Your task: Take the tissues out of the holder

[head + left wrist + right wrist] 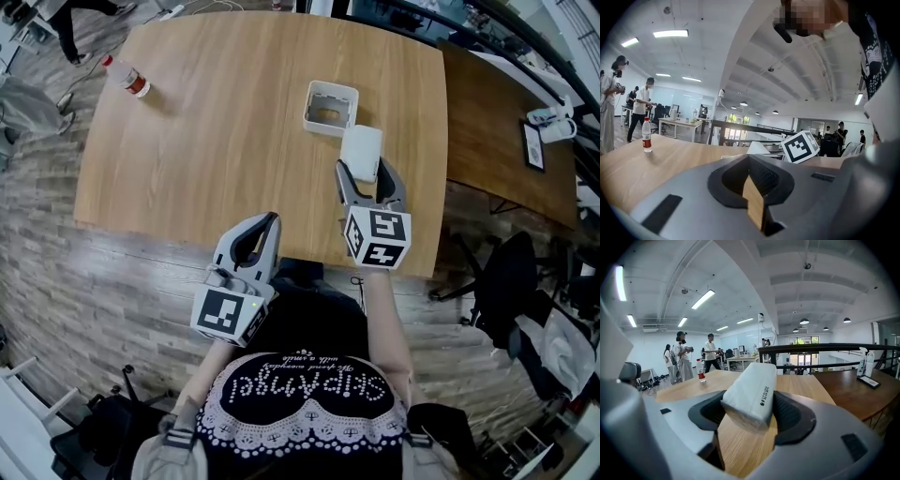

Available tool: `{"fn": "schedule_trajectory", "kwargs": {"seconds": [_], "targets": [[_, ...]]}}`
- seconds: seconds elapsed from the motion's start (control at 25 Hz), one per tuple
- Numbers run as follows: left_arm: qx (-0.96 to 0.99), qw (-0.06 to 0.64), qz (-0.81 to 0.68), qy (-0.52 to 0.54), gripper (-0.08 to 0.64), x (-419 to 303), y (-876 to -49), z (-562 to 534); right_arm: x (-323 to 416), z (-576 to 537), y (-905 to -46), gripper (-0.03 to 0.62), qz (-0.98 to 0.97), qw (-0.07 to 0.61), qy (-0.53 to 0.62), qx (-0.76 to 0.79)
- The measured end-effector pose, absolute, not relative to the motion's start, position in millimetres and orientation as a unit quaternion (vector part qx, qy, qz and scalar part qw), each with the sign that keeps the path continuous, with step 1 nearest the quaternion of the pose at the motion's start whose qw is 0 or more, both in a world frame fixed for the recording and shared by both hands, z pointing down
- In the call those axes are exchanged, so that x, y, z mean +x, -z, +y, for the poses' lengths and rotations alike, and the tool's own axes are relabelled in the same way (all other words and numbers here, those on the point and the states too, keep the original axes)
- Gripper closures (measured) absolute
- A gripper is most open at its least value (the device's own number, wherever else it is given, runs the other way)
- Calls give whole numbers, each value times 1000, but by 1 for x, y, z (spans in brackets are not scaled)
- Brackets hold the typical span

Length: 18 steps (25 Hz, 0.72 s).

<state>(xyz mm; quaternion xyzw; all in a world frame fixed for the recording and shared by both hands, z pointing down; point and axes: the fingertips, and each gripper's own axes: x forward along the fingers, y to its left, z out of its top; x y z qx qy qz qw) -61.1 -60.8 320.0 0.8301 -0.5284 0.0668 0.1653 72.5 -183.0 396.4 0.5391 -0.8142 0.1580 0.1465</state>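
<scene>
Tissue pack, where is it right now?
The tissue pack is held in the right gripper, above the right side of the wooden table in the head view, just on the person's side of the empty white holder.

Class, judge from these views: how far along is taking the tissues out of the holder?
Done: the tissue pack is out of the white holder, which looks empty. In hand: the right gripper clamps the pack over the table. Remaining: probably only setting it down.
</scene>
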Motion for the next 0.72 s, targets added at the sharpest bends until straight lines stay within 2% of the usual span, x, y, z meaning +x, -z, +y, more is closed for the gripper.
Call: {"fn": "schedule_trajectory", "kwargs": {"seconds": [0.72], "targets": [[841,158,-514,-62,554,-45,-316,-57,85,-138,-381,282,-824,136,-153,529]]}}
